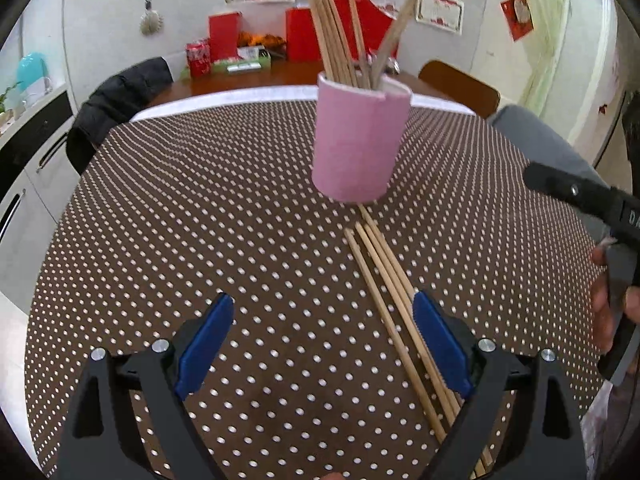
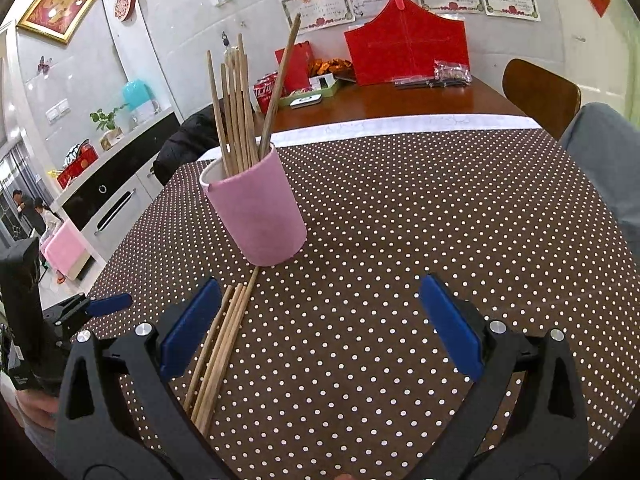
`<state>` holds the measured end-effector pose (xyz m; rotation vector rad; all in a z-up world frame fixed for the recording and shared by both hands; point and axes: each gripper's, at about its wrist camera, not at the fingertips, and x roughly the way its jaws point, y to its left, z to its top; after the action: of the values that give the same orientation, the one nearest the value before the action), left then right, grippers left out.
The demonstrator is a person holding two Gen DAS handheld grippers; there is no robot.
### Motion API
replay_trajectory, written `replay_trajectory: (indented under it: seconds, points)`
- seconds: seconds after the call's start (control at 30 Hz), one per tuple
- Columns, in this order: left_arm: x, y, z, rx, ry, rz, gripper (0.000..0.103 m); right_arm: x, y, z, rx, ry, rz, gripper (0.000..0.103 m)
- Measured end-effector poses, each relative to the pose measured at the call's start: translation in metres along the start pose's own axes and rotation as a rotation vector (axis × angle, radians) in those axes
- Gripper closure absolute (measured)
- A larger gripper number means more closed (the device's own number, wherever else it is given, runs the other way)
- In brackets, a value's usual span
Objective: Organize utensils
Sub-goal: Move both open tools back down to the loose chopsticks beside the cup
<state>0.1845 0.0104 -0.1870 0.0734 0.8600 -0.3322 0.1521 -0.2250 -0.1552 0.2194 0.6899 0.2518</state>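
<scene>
Left view, left tool [image 1: 323,340]: blue pads spread wide, nothing between them, low over the worktop [image 1: 200,208].
Left view, loose sticks [image 1: 394,304]: a bundle flat on the dotted cloth, running from the cup's base toward the lower right, passing just beside the tool's right pad.
Left view, cup [image 1: 358,140]: pink, upright, mid-worktop, holding more sticks [image 1: 336,36] that fan upward.
Left view, writing: letters on the black device at the right edge, too cut off to read; wall certificates blurred.
Left view, room: open cloth left of the cup; white worktop edge behind it.
Right view, right tool [image 2: 320,328]: pads wide apart, empty.
Right view, loose sticks [image 2: 218,352]: flat on the cloth, just right of the left pad, far ends near the cup's base.
Right view, cup [image 2: 256,216]: upright, left of centre, full of sticks [image 2: 236,108].
Right view, left tool [image 2: 108,304]: blue tip at the far left, low over the cloth.
Right view, writing: red characters on the certificates, unreadable; red cans show white lettering.
Right view, room: broad bare cloth to the right; far edge white.
</scene>
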Motion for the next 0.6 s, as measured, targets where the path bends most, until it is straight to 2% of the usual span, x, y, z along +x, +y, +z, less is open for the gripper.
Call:
replay_trajectory:
  seconds: [0.1, 0.27, 0.43, 0.5, 0.6]
  points:
    - [0.007, -0.006, -0.004, 0.022, 0.038, -0.005, 0.013, 0.005, -0.003, -0.001, 0.008, 0.019, -0.006, 0.006]
    - [0.023, -0.017, -0.014, 0.065, 0.105, 0.044, 0.013, 0.006, -0.003, -0.001, -0.003, 0.026, -0.011, 0.006]
    - [0.033, -0.027, -0.017, 0.108, 0.117, 0.084, 0.013, 0.009, -0.002, -0.003, -0.016, 0.045, -0.019, 0.006]
    - [0.035, -0.032, -0.019, 0.135, 0.117, 0.102, 0.013, 0.014, 0.001, -0.005, -0.037, 0.075, -0.025, 0.006]
    - [0.036, -0.032, -0.018, 0.145, 0.112, 0.104, 0.013, 0.031, 0.017, -0.017, -0.144, 0.192, -0.016, 0.006]
